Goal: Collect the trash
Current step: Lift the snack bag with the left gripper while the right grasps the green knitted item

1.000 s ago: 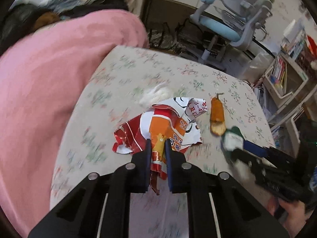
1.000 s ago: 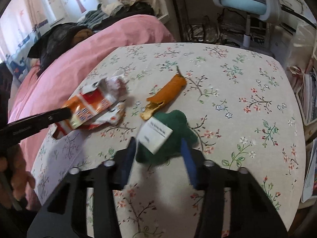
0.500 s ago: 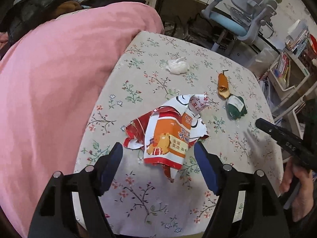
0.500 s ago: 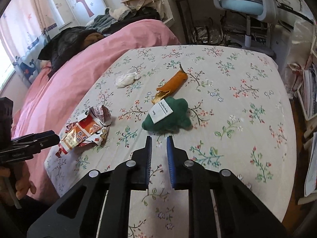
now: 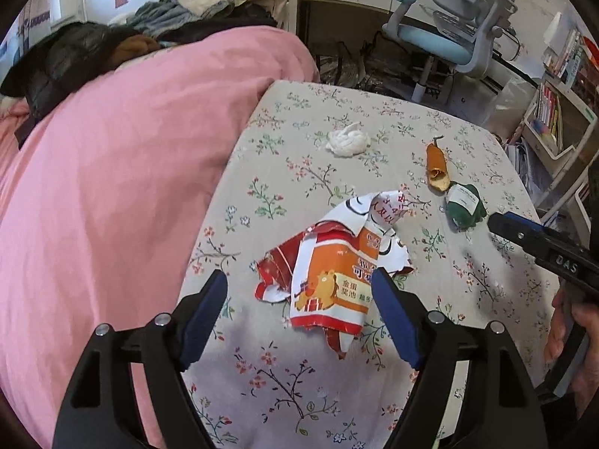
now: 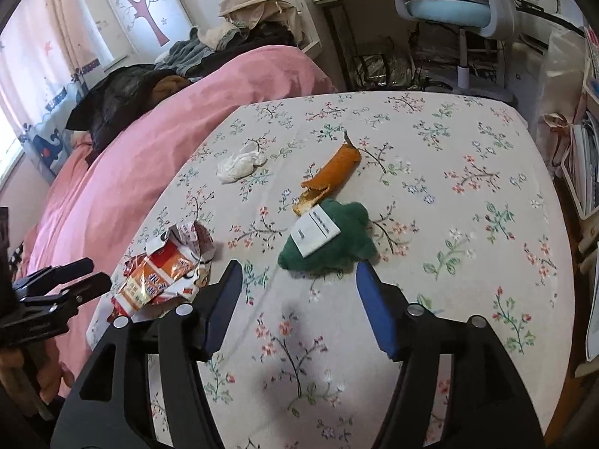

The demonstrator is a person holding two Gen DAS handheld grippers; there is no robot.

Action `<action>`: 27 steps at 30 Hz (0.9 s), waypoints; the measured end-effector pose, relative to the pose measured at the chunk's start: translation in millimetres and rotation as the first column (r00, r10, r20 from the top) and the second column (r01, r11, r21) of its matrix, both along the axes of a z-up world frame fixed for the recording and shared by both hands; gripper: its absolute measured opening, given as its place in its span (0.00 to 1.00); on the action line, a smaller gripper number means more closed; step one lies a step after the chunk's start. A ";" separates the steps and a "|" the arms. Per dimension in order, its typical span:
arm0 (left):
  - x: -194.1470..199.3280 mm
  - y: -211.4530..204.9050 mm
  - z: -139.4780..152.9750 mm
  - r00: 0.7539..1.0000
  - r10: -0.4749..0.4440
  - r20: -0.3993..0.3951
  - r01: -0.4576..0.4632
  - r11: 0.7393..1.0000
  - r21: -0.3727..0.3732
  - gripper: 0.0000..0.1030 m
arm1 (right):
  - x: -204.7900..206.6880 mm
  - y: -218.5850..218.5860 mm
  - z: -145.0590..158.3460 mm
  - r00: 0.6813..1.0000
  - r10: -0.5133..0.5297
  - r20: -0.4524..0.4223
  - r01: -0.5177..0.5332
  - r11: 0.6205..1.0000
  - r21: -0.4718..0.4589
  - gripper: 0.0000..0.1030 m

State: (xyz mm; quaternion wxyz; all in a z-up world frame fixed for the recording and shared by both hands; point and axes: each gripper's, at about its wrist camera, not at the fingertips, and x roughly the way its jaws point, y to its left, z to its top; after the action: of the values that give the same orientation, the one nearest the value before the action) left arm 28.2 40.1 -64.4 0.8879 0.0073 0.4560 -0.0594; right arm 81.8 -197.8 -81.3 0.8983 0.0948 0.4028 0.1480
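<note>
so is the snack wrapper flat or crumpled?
Crumpled: the snack wrapper lies torn open and creased on the floral cloth, edges curling up.

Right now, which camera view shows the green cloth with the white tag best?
The right wrist view: the green cloth lies near and large, just beyond the open fingers, with its white tag plainly seen. In the left wrist view it is small and far, beside the orange peel.

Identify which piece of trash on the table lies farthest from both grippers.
The crumpled white tissue, beyond the torn snack wrapper, orange peel and green tagged wad.
</note>
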 end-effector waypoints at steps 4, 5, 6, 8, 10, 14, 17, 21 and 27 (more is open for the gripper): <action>0.9 -5.7 0.5 1.000 -0.017 0.017 0.016 0.999 0.039 0.77 | 11.7 6.3 -1.6 1.000 -0.012 0.008 0.012 1.000 -0.010 0.64; 2.4 -6.9 0.2 1.000 -0.022 0.019 0.021 0.999 0.047 0.77 | 14.2 7.6 -2.8 1.000 -0.012 0.007 0.012 1.000 -0.013 0.65; 3.3 -7.2 0.1 1.000 -0.024 0.020 0.023 0.998 0.051 0.77 | 16.5 8.8 -3.7 1.000 -0.013 0.005 0.013 1.000 -0.016 0.65; 7.6 -7.7 -1.5 1.000 -0.026 0.015 0.025 0.998 0.050 0.77 | 22.3 11.2 -6.4 1.000 -0.012 0.003 0.012 1.000 -0.026 0.66; 11.7 -8.6 -3.7 1.000 -0.027 0.010 0.026 0.998 0.049 0.79 | 30.1 12.8 -10.1 1.000 -0.015 -0.001 0.015 0.999 -0.036 0.66; 24.8 -10.9 -13.6 0.999 -0.032 -0.028 0.033 0.999 0.040 0.80 | 45.0 11.9 -18.1 0.999 -0.032 -0.013 0.032 0.998 -0.049 0.66; 37.4 -14.9 -26.8 0.996 -0.034 -0.077 0.037 0.999 0.036 0.80 | 53.8 9.6 -22.7 0.999 -0.038 -0.016 0.037 0.998 -0.060 0.66; 43.3 -24.9 -41.0 0.992 -0.052 -0.113 0.059 0.997 0.055 0.80 | 59.0 10.2 -29.5 0.999 -0.022 -0.028 0.019 0.996 -0.090 0.57; 39.1 -29.5 -39.2 0.992 -0.095 -0.087 0.098 0.995 0.031 0.54 | 53.8 4.2 -26.2 1.000 -0.005 -0.013 0.003 0.995 -0.103 0.35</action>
State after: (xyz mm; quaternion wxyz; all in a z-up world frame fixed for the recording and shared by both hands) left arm 67.4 10.6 -103.6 0.8636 0.0423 0.4935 -0.0945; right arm 135.6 -193.6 -107.5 0.8995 0.0501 0.4157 0.1245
